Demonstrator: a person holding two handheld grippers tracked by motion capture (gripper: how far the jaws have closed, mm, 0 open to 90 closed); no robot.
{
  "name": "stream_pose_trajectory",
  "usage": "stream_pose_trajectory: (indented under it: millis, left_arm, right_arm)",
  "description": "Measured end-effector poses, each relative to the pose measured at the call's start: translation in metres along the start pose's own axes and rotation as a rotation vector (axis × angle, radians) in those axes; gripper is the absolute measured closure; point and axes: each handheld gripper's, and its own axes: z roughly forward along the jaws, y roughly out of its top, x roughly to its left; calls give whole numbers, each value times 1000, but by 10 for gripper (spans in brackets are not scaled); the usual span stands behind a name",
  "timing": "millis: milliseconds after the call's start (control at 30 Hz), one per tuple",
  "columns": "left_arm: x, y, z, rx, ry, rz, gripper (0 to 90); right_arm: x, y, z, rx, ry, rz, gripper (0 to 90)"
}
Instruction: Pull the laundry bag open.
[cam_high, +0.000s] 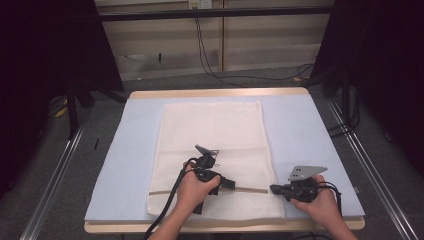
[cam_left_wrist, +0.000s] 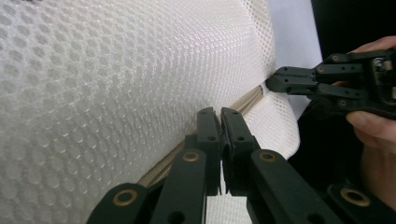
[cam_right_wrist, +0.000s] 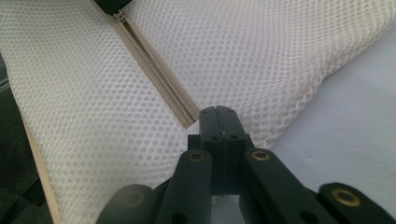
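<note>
- The work in hand concerns a white mesh laundry bag lying flat on the pale blue mat of the table, its zipper running across the bag near the edge closest to the person.
- The left gripper sits over the middle of the zipper line. In the left gripper view its jaws stand together at the beige zipper tape; whether a slider or pull is pinched between them cannot be told, as the tips cover that spot.
- The right gripper sits at the bag's right edge, at the end of the zipper. In the right gripper view its jaws are pressed together beside the end of the zipper, apparently nipping the mesh edge, though the pinched material itself is hidden.
- The other gripper's tips meet the same tape end in the left gripper view, so both tools work one seam.
- Judgement of progress: both grips appear set, one to anchor the bag and one at the zipper. The tape between them looks dark and possibly parted in the high view.
- Remaining, as judged: travel of the slider along the seam, then release of both tools.
</note>
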Motion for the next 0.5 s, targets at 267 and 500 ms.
stream_pose_trajectory:
  millis: [267, 500]
  left_arm:
    - [1, 0, -4, -4, -6, -11, 875]
    - [5, -1, -10, -20, 16, -1, 875]
  right_arm:
    - [0, 0, 0, -3, -1, 0, 900]
    - [-1, 0, 0, -3, 1, 2, 900]
